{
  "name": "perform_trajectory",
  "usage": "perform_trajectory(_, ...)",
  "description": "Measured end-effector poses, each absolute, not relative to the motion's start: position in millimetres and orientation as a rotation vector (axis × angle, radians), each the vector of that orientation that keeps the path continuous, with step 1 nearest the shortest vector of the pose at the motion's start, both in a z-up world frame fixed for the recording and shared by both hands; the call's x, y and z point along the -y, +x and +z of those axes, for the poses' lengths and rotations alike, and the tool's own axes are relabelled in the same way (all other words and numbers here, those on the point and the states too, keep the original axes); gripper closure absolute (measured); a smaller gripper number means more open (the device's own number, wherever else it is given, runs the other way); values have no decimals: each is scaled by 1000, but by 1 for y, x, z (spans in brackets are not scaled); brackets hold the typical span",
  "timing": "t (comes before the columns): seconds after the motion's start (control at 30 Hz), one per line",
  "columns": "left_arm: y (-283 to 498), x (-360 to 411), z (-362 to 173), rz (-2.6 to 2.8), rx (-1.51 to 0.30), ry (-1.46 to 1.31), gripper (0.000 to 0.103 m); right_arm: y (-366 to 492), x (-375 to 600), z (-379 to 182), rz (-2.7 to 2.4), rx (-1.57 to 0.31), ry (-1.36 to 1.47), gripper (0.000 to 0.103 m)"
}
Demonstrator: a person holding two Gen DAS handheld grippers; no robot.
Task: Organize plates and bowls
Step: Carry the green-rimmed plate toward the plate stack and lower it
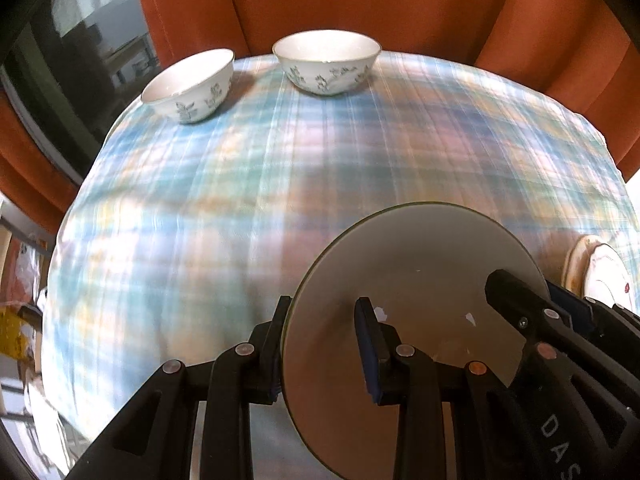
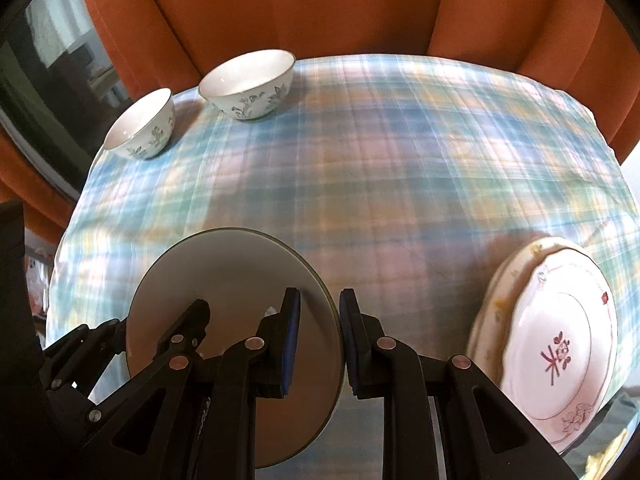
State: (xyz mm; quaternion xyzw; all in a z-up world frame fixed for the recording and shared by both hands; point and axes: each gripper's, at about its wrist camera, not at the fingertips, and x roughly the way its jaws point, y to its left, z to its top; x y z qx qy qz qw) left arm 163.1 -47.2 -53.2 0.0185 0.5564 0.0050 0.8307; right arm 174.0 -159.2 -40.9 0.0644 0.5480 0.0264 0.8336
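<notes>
A blurred blue-and-peach plaid tablecloth [image 2: 360,168] covered the table, backed by rust-orange curtains [image 2: 304,4] and a dark window [image 1: 68,72] far left. Two white floral bowls [image 1: 188,86] [image 1: 326,60] stood far left. Near, the left claw [image 1: 320,344] and right claw [image 2: 318,344] each clamped opposite rims of a plain grey round plate [image 2: 228,276]. A white flowered plate [image 2: 560,352] lay right, partly cut off.

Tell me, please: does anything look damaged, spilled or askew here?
Nothing looks damaged or spilled. Both bowls stand upright. Oddly, both claws pinch one grey plate, one at each edge.
</notes>
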Motion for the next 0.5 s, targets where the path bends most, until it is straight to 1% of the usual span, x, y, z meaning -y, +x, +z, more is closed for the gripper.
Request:
perform_trajectory(0.4,133,78,-67,105,-1178,-10,73,148,193,-52,159,-1161,91,79)
perform_trajectory(0.5,132,87,-66,117,-1165,15,73,148,200,-56,173,-1169,88,79)
